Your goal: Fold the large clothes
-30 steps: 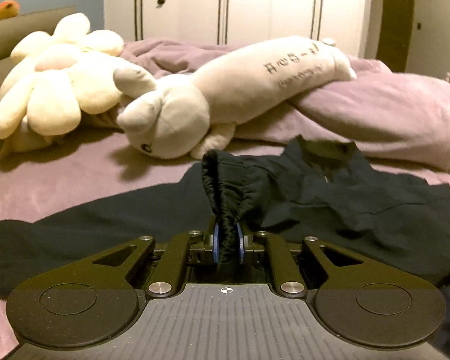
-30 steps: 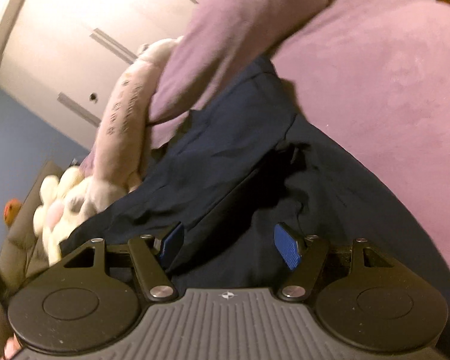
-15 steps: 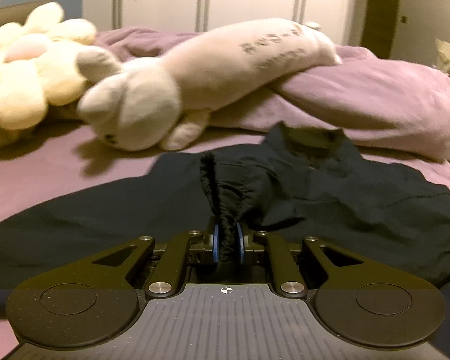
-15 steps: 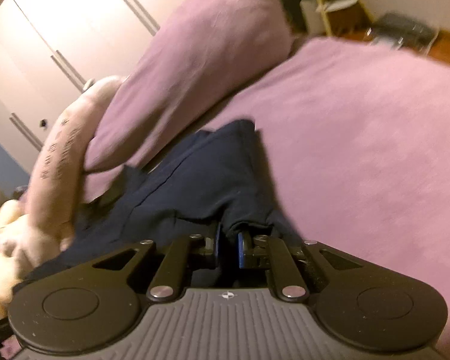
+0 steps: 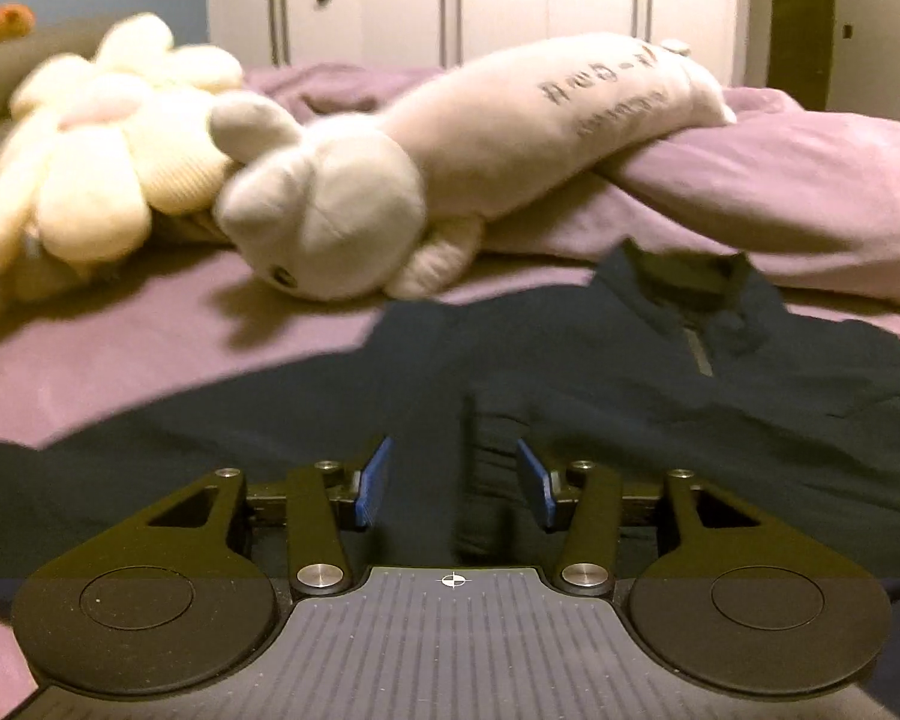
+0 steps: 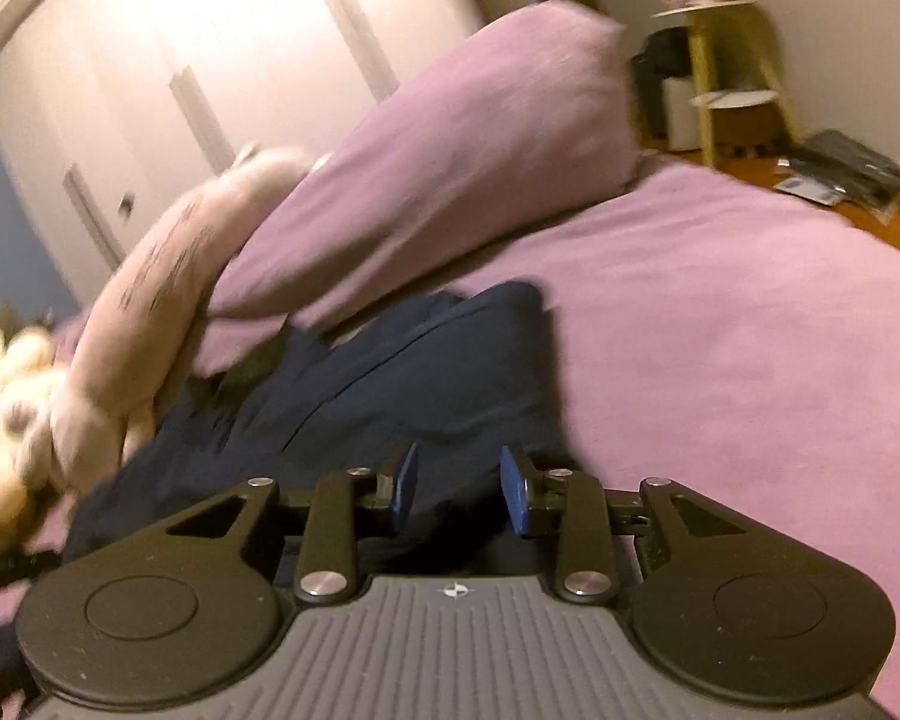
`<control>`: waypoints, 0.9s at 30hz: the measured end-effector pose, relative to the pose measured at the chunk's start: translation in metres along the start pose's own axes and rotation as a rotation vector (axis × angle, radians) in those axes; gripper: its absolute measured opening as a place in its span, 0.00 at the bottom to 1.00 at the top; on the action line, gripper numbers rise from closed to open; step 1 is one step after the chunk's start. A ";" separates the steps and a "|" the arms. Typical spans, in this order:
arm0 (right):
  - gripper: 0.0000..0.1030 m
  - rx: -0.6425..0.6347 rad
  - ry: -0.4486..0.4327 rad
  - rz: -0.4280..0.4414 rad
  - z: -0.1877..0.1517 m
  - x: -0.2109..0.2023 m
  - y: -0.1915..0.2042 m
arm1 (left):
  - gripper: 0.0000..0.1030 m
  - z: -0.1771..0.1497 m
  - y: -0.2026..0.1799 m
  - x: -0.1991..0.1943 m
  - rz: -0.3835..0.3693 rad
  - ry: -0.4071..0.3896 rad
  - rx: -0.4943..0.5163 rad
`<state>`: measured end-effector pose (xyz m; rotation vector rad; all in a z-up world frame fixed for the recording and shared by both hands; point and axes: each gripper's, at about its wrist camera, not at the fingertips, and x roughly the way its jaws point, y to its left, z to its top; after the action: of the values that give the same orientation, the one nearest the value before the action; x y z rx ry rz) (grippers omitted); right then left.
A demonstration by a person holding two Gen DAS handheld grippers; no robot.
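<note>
Surface was a bed with a purple sheet (image 6: pixel 720 312), a bunched purple duvet (image 5: pixel 780 180) at 1 o'clock in the left view. White wardrobe doors (image 5: pixel 510 0) stood behind, a yellow shelf unit (image 6: pixel 732 72) on wood floor at 1 o'clock in the right view. Count: one dark navy zip-neck jacket (image 5: pixel 660 396), spread flat centre-frame; two plush toys – one long cream animal (image 5: pixel 480 138), one flower-shaped (image 5: pixel 102 150) at 10 o'clock. Left gripper (image 5: pixel 453 477) had just been opening, pads clear of the cuff lying between them. Right gripper (image 6: pixel 457 489) had likewise just been opening, fingers apart, jacket fabric loose between.
</note>
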<state>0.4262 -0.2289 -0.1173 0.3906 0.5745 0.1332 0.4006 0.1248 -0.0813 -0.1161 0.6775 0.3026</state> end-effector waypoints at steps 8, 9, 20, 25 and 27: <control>0.06 -0.264 0.082 -0.075 -0.020 0.058 0.035 | 0.50 -0.020 -0.042 0.039 -0.132 0.125 0.020; 0.00 -0.288 0.076 -0.095 -0.021 0.059 0.030 | 0.51 -0.022 -0.043 0.041 -0.131 0.119 0.031; 0.00 -0.403 0.042 -0.198 -0.024 0.038 0.012 | 0.56 -0.029 -0.054 0.025 -0.140 0.090 0.099; 0.00 -0.444 0.067 -0.216 -0.028 0.048 0.013 | 0.57 -0.028 -0.051 0.031 -0.145 0.102 0.098; 0.00 -0.465 0.066 -0.221 -0.029 0.051 0.013 | 0.57 -0.028 -0.052 0.033 -0.139 0.102 0.121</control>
<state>0.4525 -0.1956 -0.1598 -0.1295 0.6276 0.0642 0.4241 0.0773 -0.1233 -0.0628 0.7830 0.1224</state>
